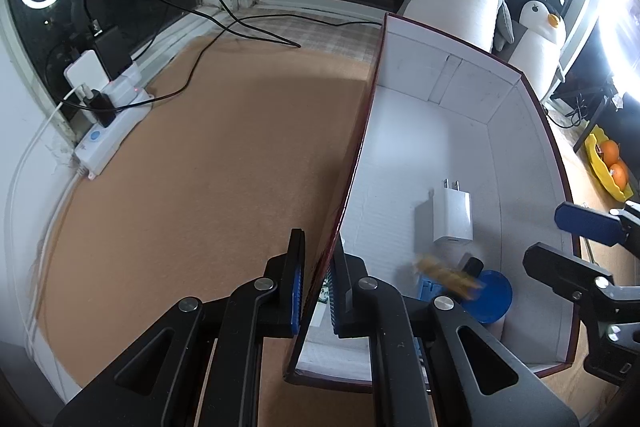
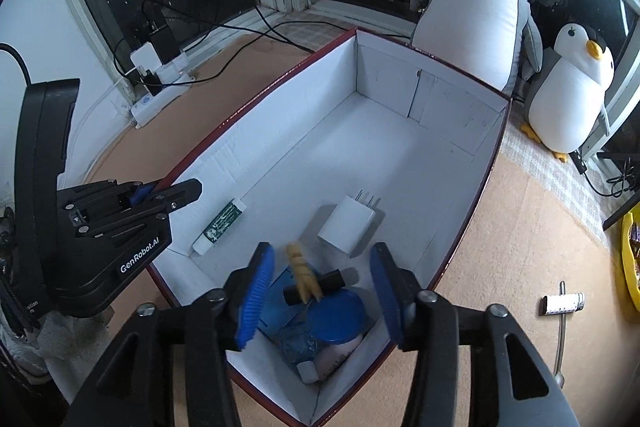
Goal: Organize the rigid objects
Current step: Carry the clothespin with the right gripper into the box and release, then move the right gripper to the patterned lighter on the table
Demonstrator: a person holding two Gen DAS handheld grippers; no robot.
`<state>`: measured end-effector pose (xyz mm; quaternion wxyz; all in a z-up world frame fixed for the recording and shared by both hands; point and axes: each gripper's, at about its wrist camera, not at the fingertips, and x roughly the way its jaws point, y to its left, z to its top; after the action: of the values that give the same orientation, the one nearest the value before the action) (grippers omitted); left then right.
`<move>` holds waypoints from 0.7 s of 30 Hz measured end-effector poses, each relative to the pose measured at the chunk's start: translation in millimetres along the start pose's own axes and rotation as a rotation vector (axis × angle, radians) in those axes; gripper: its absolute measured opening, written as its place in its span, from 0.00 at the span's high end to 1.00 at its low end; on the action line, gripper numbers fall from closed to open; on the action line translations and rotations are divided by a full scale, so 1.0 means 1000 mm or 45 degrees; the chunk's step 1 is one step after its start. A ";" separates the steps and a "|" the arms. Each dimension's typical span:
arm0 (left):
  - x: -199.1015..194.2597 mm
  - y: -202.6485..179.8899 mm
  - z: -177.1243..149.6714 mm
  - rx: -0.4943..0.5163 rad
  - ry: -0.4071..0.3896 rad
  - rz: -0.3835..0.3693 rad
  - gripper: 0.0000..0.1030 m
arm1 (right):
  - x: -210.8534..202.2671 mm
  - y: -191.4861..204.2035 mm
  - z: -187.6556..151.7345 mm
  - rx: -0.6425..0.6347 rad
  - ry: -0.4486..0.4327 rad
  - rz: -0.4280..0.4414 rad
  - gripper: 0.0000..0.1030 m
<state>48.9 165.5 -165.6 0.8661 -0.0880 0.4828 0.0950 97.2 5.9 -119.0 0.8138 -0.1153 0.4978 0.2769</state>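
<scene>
A cardboard box, white inside and dark red outside, stands on the tan mat. My left gripper is shut on its left wall near the front corner. Over the box's near end my right gripper is open, with nothing pressed between its blue pads. Below it a tan ridged piece, blurred in the left wrist view, lies across a black cylinder. A blue lid, a white charger and a green-labelled tube also lie inside.
On the mat right of the box lies a small white and black object across a metal rod. A power strip with cables sits by the window on the left. Two plush penguins stand behind the box. A yellow bowl of oranges is far right.
</scene>
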 end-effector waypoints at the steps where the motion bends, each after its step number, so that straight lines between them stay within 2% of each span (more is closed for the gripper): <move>1: 0.000 0.000 0.000 0.001 0.001 0.002 0.91 | -0.001 0.000 0.000 0.002 -0.003 0.005 0.54; 13: 0.001 -0.003 0.001 0.012 0.010 0.022 0.91 | -0.015 -0.014 0.000 0.038 -0.037 0.007 0.54; 21: 0.002 -0.006 0.003 0.024 0.019 0.043 0.91 | -0.031 -0.047 -0.005 0.130 -0.073 -0.018 0.54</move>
<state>53.6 160.9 -165.7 0.8616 -0.0722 0.4915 0.1044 109.7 -45.4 -98.8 0.8345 -0.0692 0.4868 0.2487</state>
